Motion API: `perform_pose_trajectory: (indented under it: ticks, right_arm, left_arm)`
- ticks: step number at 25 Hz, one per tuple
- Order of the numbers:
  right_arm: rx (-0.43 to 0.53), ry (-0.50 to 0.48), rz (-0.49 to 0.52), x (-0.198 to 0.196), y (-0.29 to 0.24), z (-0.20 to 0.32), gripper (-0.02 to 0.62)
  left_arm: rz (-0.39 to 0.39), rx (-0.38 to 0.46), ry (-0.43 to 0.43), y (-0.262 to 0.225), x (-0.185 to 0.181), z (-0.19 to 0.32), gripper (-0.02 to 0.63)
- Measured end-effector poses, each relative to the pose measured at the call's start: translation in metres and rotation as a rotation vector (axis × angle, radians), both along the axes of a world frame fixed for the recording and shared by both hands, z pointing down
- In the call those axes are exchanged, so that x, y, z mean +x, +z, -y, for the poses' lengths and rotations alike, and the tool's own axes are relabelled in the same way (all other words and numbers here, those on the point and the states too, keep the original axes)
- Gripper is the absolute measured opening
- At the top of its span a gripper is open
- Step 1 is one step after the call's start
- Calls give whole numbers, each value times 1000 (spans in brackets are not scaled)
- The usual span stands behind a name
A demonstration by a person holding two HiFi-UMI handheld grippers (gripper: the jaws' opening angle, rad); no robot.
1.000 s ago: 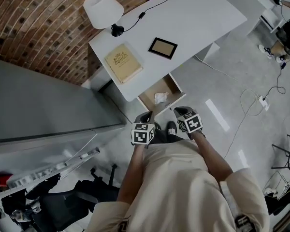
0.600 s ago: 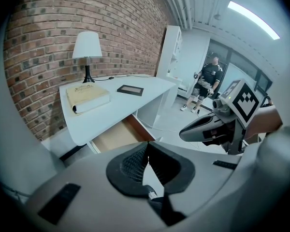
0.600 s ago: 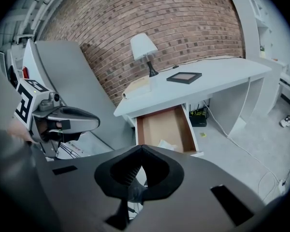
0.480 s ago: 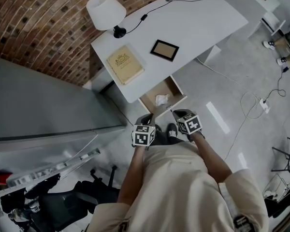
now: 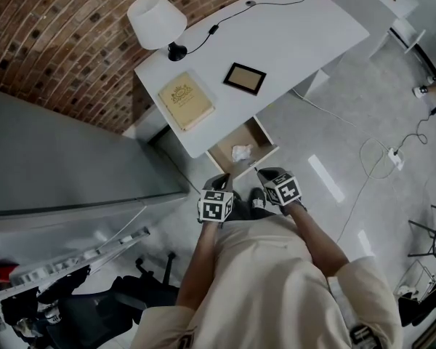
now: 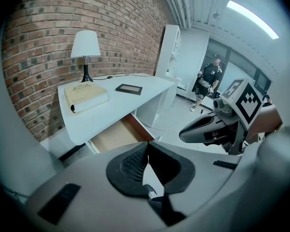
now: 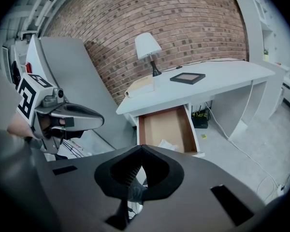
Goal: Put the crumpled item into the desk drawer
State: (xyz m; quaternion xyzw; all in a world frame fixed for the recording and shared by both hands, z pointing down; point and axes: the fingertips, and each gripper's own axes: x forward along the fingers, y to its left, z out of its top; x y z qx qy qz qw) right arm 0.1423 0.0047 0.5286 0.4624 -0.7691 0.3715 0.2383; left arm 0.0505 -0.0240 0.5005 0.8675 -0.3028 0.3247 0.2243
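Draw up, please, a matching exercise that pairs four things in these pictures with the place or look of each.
Things:
1. lamp
2. book
3. picture frame
4. crumpled paper

Descriptions:
A. lies inside the open drawer
B. white shade, stands at the desk corner by the brick wall
C. dark border, lies flat on the desk
D. cream cover, closed, lies on the desk between the other two desktop things

Pairs: 1-B, 2-D, 3-C, 4-A

Desk (image 5: 283, 42): smooth matt white. Drawer (image 5: 253, 134) inside: bare brown wood. Crumpled paper (image 5: 240, 151), white. Far wall (image 5: 65, 27): rough brick. Floor (image 5: 363, 122): glossy grey.
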Motion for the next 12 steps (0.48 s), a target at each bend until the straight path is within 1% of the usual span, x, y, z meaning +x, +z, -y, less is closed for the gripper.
perform_pose_trajectory:
  ticks: [4, 12]
  right_arm:
    - [4, 28, 7, 1, -1, 3, 25]
    - [7, 39, 14, -1, -2, 5, 25]
  left_arm:
    - [2, 0, 2, 1, -2, 1, 17]
    - [1, -6, 0, 0, -3, 3, 17]
